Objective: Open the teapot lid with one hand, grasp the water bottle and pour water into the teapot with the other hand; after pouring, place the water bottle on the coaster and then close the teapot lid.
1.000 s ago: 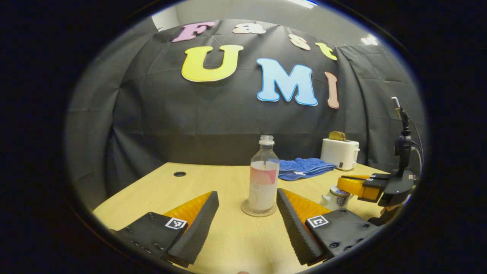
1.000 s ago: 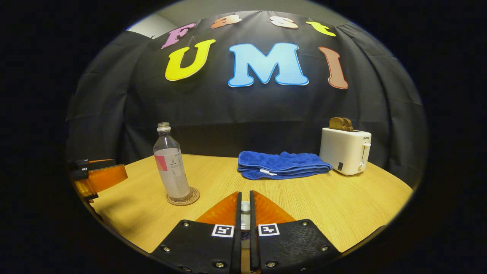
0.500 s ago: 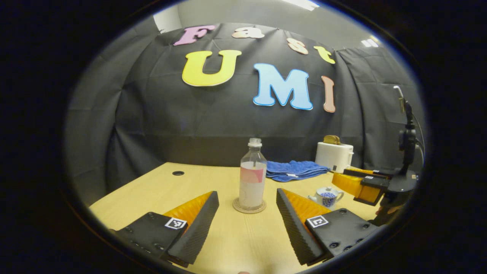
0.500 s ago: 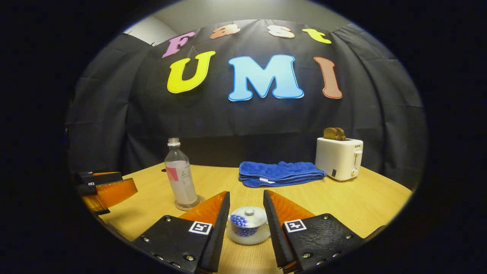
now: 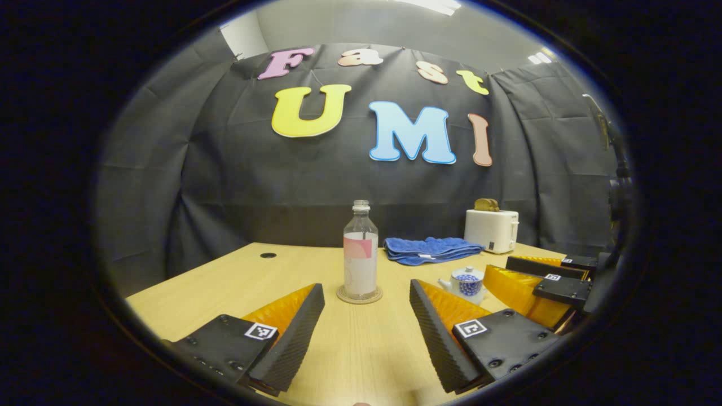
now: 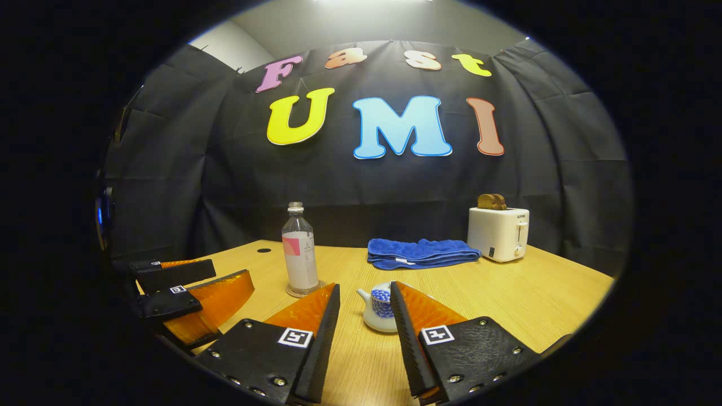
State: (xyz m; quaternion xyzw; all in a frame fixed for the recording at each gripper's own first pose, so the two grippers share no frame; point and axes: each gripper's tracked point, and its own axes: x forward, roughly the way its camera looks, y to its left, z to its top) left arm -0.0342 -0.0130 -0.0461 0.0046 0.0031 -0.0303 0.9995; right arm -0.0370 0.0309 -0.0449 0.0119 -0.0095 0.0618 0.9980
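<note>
**Teapot lidded, bottle on coaster**

We see the teapot [image 6: 382, 308] low at centre of the right gripper view, lid on, beyond our spread right tongs [image 6: 364, 332]. The water bottle [image 5: 360, 254] stands upright on its coaster [image 5: 359, 295] mid-frame, beyond our spread, empty left tongs [image 5: 366, 327]. Towel [image 6: 422, 252] and toaster [image 6: 498, 233] sit behind on the counter [image 6: 536, 299].

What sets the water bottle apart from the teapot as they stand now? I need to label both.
The water bottle is tall, slim and clear with no cap; the teapot is squat, white with blue pattern, lid on. The bottle stands on a coaster; the teapot sits straight on the table. Both are upright and ungripped.
</note>
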